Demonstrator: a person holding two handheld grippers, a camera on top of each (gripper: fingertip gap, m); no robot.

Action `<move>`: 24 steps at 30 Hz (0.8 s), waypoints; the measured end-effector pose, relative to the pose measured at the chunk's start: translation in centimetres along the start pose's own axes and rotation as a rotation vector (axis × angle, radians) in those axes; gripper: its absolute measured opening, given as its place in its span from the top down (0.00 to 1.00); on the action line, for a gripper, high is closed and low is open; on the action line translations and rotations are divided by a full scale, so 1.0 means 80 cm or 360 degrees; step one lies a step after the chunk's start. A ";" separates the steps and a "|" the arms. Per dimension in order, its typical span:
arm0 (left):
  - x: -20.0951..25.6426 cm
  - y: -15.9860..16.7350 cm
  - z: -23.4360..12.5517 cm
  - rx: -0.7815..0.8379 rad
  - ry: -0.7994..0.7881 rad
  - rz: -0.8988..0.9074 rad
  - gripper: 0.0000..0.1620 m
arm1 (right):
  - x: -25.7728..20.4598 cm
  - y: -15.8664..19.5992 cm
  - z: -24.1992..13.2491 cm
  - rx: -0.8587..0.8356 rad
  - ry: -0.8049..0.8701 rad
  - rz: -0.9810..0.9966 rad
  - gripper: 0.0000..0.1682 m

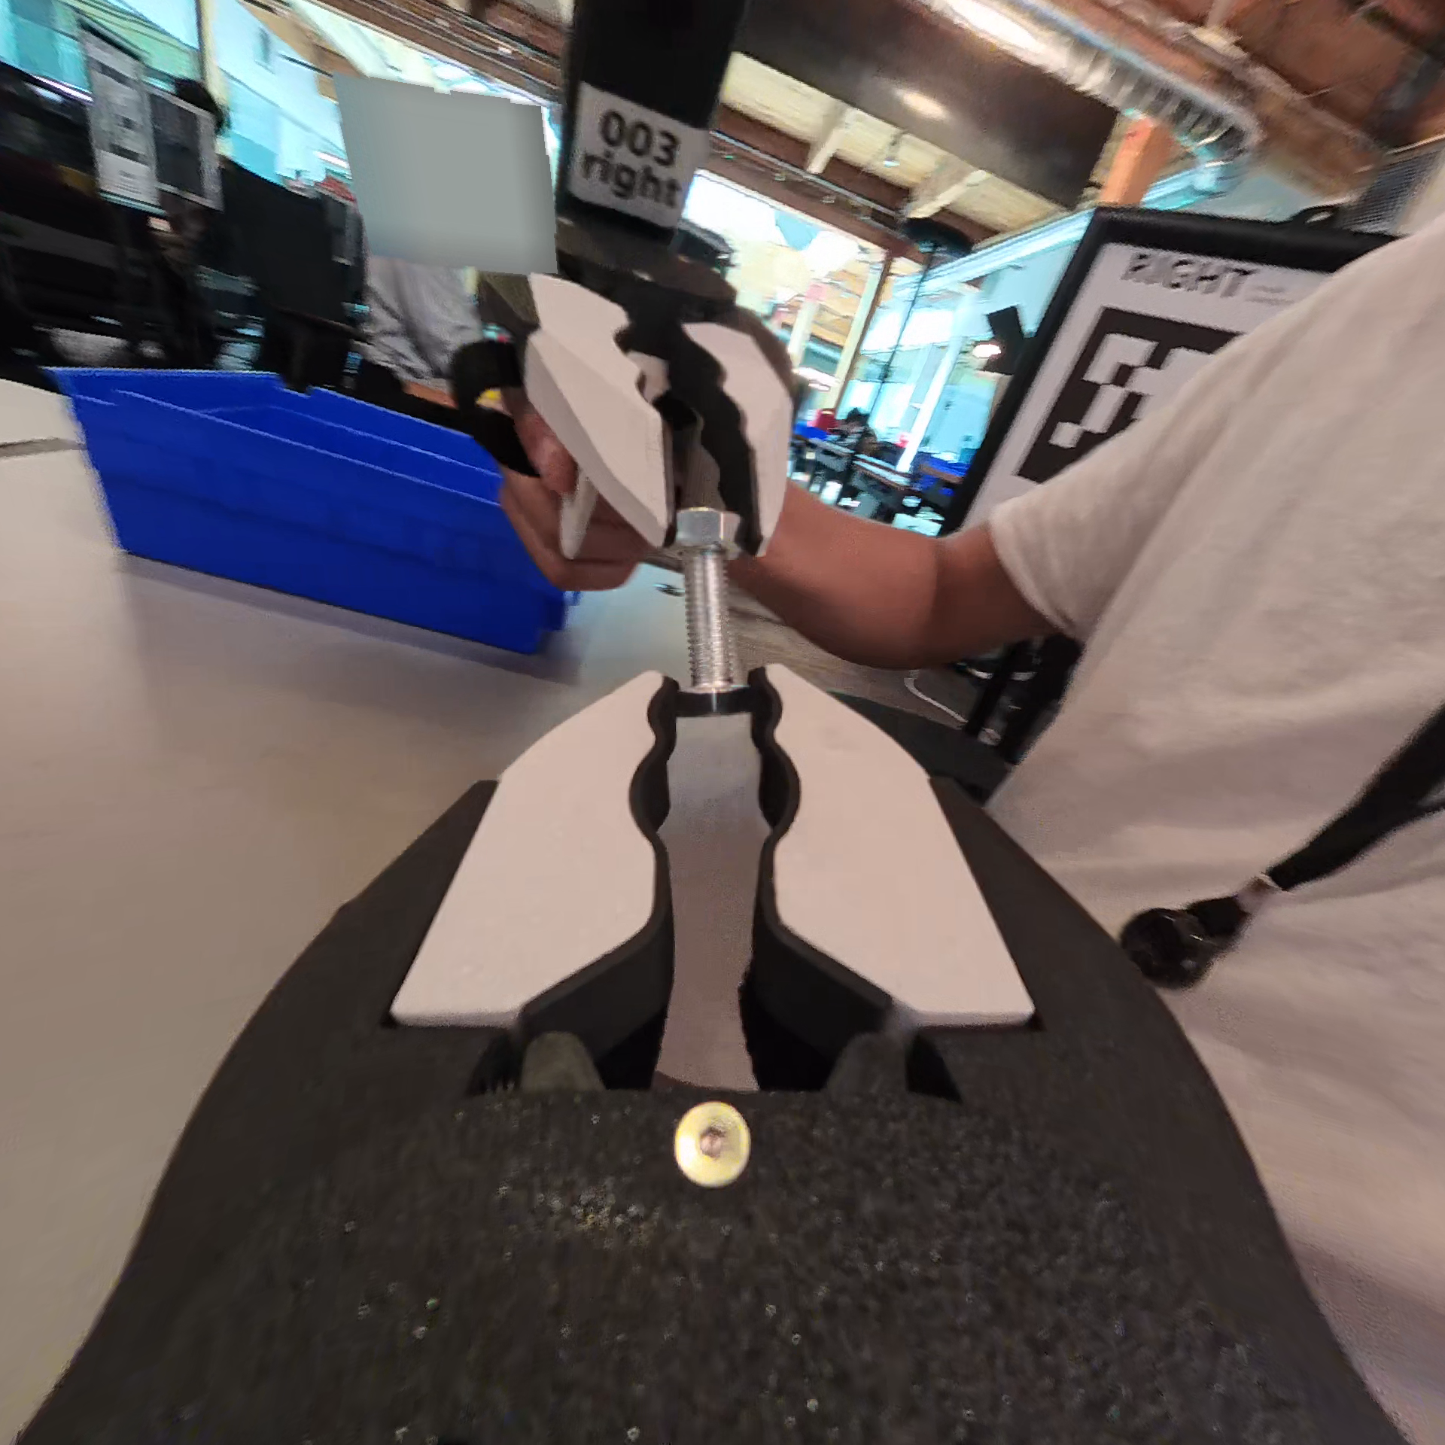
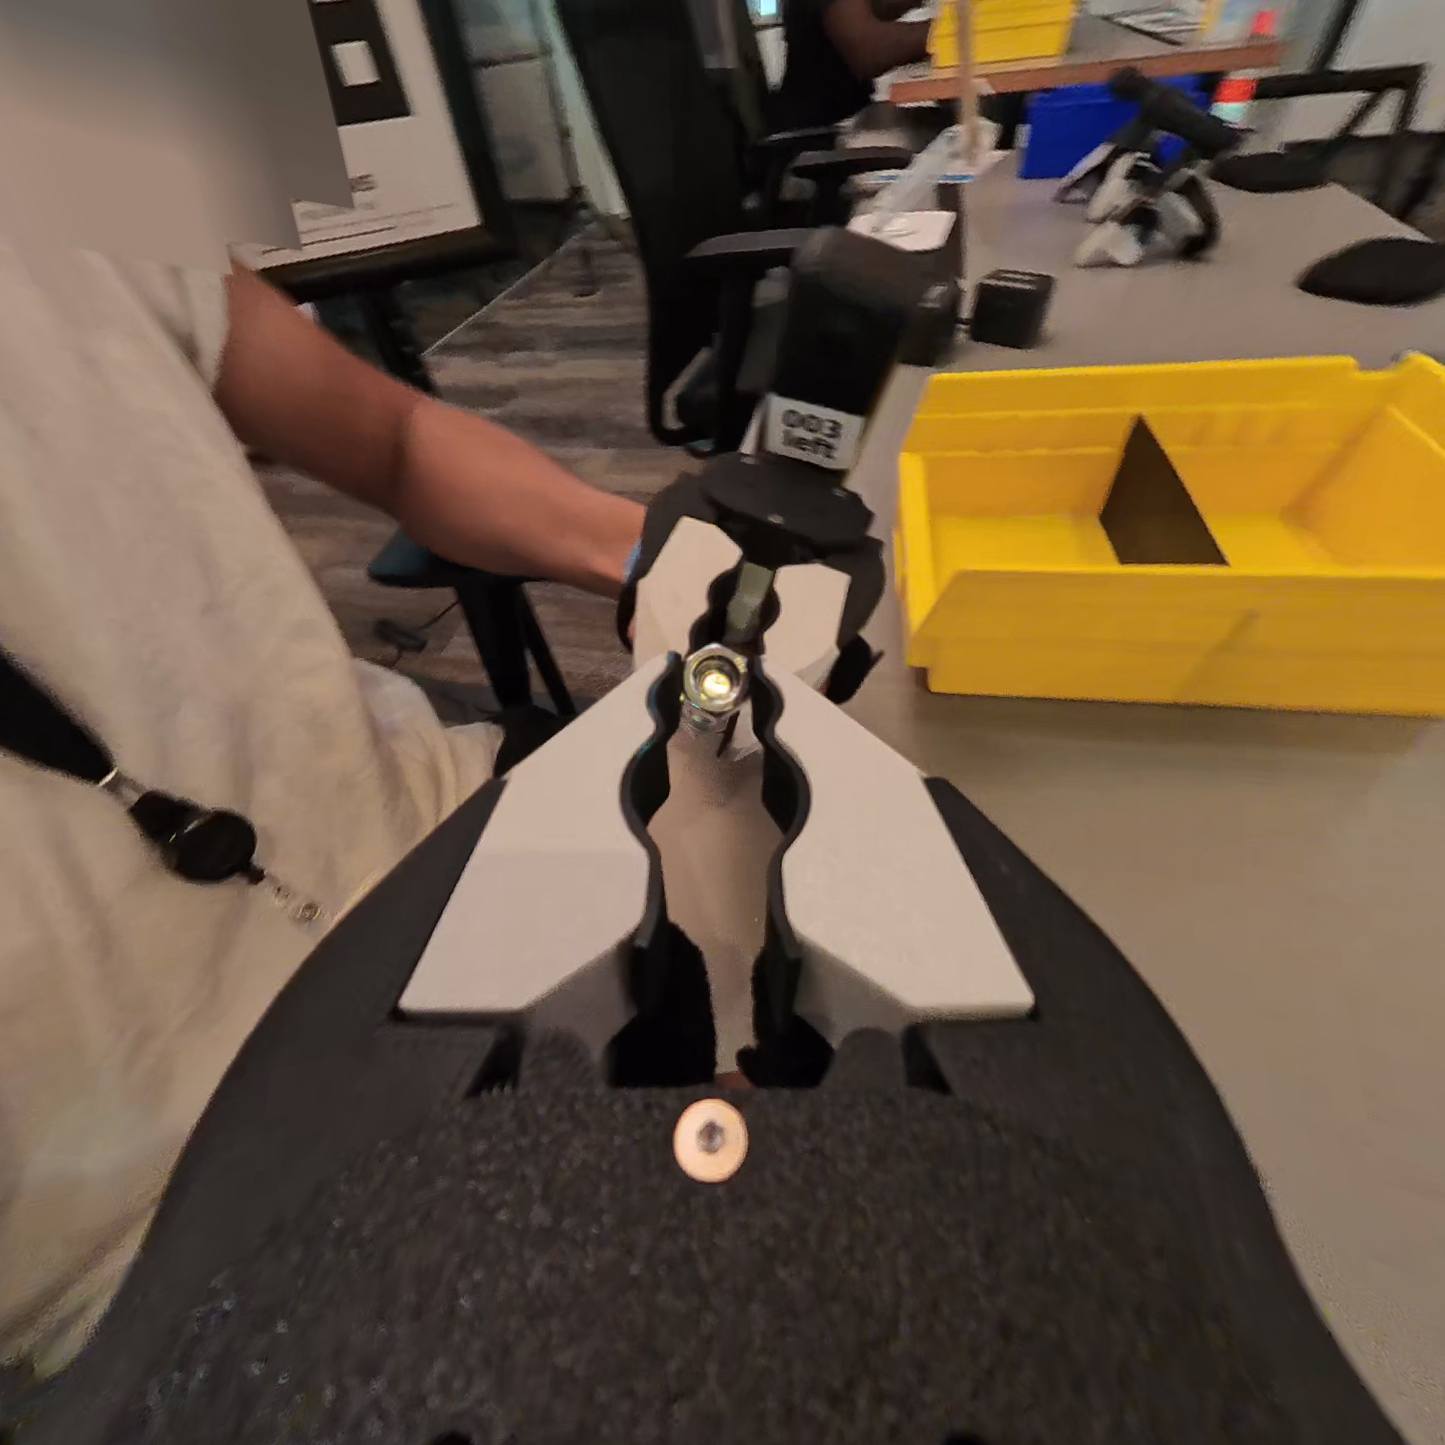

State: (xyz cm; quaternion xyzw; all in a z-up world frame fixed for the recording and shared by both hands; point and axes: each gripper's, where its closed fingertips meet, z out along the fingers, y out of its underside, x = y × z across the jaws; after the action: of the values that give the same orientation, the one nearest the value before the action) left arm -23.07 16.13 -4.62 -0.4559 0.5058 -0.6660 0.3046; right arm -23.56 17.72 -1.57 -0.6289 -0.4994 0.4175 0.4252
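A silver hex-head bolt (image 1: 710, 618) is held upright in the air between my two grippers. My left gripper (image 1: 713, 696) is shut on a dark ring-shaped piece (image 1: 713, 702), a nut or a washer, at the bolt's lower threaded end. My right gripper (image 1: 708, 532) comes down from above and is shut on the bolt's hex head. In the right wrist view my right gripper (image 2: 713, 680) clamps the shiny bolt head (image 2: 713, 682) at its fingertips, and my left gripper (image 2: 743, 625) shows just beyond it, pointing back at me.
A blue bin (image 1: 313, 500) stands on the grey table (image 1: 234, 782) to the left. A yellow divided bin (image 2: 1173, 547) stands to the right. A person in a white shirt (image 1: 1251, 704) is close by. A small black box (image 2: 1012, 306) and another gripper (image 2: 1149, 195) lie farther back. Left and right tips are no more than a few centimetres apart.
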 end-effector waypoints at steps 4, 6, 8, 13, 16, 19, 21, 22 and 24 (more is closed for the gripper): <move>-0.027 0.005 -0.001 -0.0054 -0.0286 0.0134 0.89 | 0.024 0.009 -0.002 0.0065 0.0211 0.0225 0.90; -0.041 0.007 -0.005 -0.0095 -0.0452 0.0206 0.89 | 0.038 0.015 -0.003 0.0102 0.0339 0.0386 0.90; -0.054 0.012 -0.008 -0.0155 -0.0603 0.0277 0.89 | 0.050 0.023 -0.002 0.0122 0.0470 0.0564 0.90; -0.065 0.015 -0.011 -0.0156 -0.0663 0.0227 0.89 | 0.061 0.031 -0.001 0.0181 0.0632 0.0675 0.89; -0.064 0.014 -0.011 -0.0143 -0.0648 0.0209 0.89 | 0.060 0.032 0.004 0.0219 0.0632 0.0658 0.85; -0.063 0.013 -0.011 -0.0134 -0.0636 0.0203 0.89 | 0.059 0.031 0.007 0.0255 0.0640 0.0651 0.84; -0.062 0.014 -0.010 -0.0138 -0.0631 0.0199 0.89 | 0.063 0.033 0.007 0.0245 0.0694 0.0624 0.88; -0.062 0.014 -0.010 -0.0142 -0.0633 0.0200 0.89 | 0.065 0.035 0.006 0.0232 0.0719 0.0602 0.89; -0.063 0.015 -0.010 -0.0150 -0.0636 0.0204 0.89 | 0.065 0.036 0.006 0.0207 0.0721 0.0584 0.89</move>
State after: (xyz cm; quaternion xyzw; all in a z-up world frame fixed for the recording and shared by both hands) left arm -21.87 20.44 -7.31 -0.5595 0.4939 -0.5173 0.4188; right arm -22.48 22.48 -4.95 -0.7573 -0.2420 0.3676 0.4825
